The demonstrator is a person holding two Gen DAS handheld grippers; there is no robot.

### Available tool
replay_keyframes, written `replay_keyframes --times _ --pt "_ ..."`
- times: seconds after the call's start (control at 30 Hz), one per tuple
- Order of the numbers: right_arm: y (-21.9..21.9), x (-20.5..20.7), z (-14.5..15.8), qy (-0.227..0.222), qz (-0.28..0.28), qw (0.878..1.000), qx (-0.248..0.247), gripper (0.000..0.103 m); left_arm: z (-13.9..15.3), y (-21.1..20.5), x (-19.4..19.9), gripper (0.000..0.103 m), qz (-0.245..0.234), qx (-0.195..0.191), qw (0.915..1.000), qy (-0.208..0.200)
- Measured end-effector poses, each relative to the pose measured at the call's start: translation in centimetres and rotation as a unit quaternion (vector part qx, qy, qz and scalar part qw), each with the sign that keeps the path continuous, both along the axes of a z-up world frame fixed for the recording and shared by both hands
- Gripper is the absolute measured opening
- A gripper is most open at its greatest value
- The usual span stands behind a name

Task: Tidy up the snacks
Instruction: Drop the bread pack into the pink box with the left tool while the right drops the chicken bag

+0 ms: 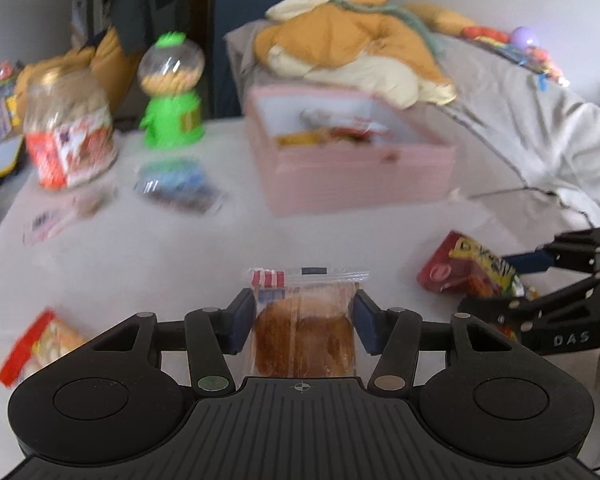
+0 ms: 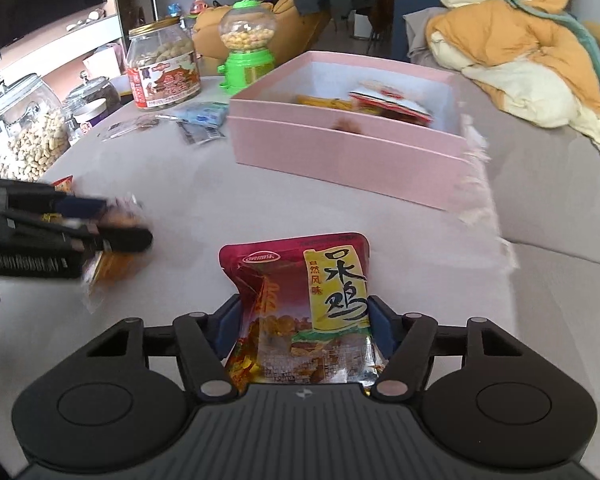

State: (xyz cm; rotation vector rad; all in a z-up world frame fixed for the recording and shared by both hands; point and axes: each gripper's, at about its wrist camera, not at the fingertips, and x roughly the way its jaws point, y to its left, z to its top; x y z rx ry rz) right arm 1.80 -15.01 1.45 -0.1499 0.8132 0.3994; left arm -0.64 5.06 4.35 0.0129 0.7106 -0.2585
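Note:
My left gripper (image 1: 303, 320) is shut on a clear-wrapped brown cake (image 1: 302, 334), held above the table. My right gripper (image 2: 305, 330) is shut on a red and yellow snack pouch (image 2: 300, 312). The right gripper and its pouch (image 1: 470, 270) show at the right of the left wrist view. The left gripper with the cake (image 2: 116, 236) shows blurred at the left of the right wrist view. An open pink box (image 2: 340, 148) with several snacks inside stands ahead on the table; it also shows in the left wrist view (image 1: 360, 176).
A peanut jar (image 2: 163, 66), a green candy dispenser (image 2: 247, 46) and glass jars (image 2: 20, 132) stand at the far left. Small packets (image 2: 200, 118) lie near them. A red packet (image 1: 36, 346) lies at the near left. A sofa with an orange jacket (image 2: 516, 48) is at the right.

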Motion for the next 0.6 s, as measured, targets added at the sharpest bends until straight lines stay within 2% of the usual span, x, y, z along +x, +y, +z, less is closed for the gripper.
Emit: replay_keyframes --times 0.17,0.37,0.47,0.6 --pt "-2.7 -0.7 1.2 -0.017 -0.011 1.0 0.008 0.065 3.8 -2.0 0.4 0.056 -0.027 0.007 0.9983 -0.051" --pt "-4.3 -0.9 2.8 -0.035 -0.027 0.998 0.038 0.065 6.7 -3.1 4.4 0.056 -0.024 -0.017 0.9958 -0.086" --pt "-4.6 -1.1 3.7 -0.05 -0.026 0.997 0.047 0.065 8.0 -2.6 7.1 0.056 -0.009 -0.06 0.9935 -0.097" --pt "-4.5 -0.9 4.7 -0.065 -0.02 0.997 0.046 0.065 8.6 -1.7 12.1 0.056 0.007 -0.131 0.9884 -0.076"
